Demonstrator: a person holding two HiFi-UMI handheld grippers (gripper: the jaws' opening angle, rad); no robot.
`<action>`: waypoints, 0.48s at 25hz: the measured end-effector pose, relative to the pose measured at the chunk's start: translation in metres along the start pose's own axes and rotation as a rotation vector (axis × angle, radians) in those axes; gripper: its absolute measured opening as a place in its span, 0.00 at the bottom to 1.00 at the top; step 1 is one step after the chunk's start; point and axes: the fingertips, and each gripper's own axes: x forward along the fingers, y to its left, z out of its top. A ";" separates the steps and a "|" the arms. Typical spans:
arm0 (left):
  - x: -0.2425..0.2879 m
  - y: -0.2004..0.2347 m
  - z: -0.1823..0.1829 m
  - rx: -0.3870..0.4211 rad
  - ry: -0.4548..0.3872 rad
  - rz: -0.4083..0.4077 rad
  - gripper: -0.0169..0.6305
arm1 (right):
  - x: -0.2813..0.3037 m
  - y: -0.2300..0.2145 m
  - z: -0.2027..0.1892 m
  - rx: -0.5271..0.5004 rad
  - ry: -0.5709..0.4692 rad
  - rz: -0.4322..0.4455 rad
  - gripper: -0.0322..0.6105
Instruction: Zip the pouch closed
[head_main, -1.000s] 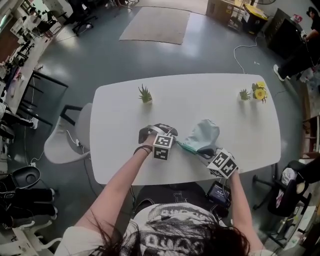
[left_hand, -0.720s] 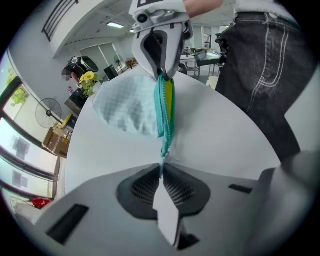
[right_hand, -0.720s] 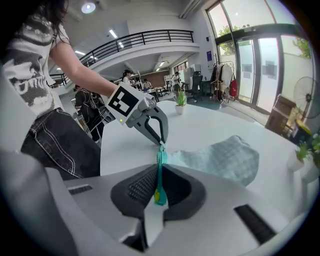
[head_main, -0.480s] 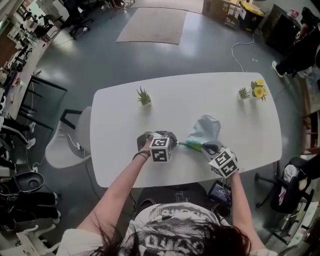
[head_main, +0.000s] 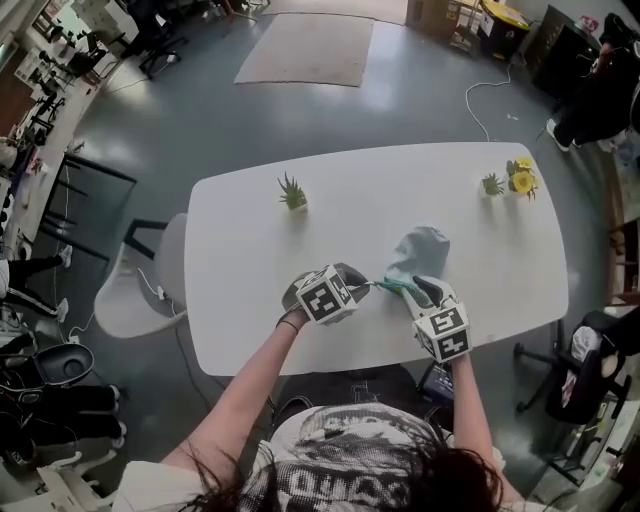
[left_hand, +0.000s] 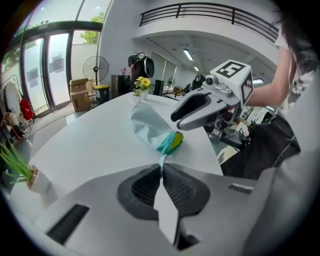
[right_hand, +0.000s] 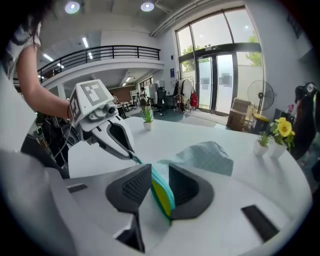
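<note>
The pouch (head_main: 415, 262) lies on the white table (head_main: 250, 220). Its pale body spreads out beyond both sets of fingers, and its teal-and-yellow end sits right between the fingers of the right gripper (right_hand: 160, 173). Those jaws have just been opening and now stand wide. The pouch end fills much of the gap, but it looks loosely bracketed rather than pinched. The left gripper (left_hand: 161, 169) has just closed, and its pads meet on the thin teal zipper pull (left_hand: 161, 161), which runs from their tips straight to the pouch's near corner. My reading is that the task is at an early stage: the grip on the pull is made, and the run of the slider along the mouth is still to do. How much of the zip is already joined cannot be made out — the yellow at the end may be lining showing through an open mouth. Both forearms reach in from the near edge of the table, with the two grippers angled downward and their tips turned toward each other across the pouch's end, close together.
</note>
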 end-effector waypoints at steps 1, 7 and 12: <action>0.000 -0.002 0.001 -0.008 -0.005 -0.006 0.06 | 0.002 0.009 0.001 0.015 -0.002 0.023 0.22; 0.002 -0.015 0.005 -0.007 -0.013 -0.016 0.06 | 0.021 0.053 -0.020 0.051 0.080 0.084 0.20; 0.002 -0.022 0.005 0.008 -0.008 -0.033 0.06 | 0.032 0.056 -0.031 0.143 0.105 0.073 0.20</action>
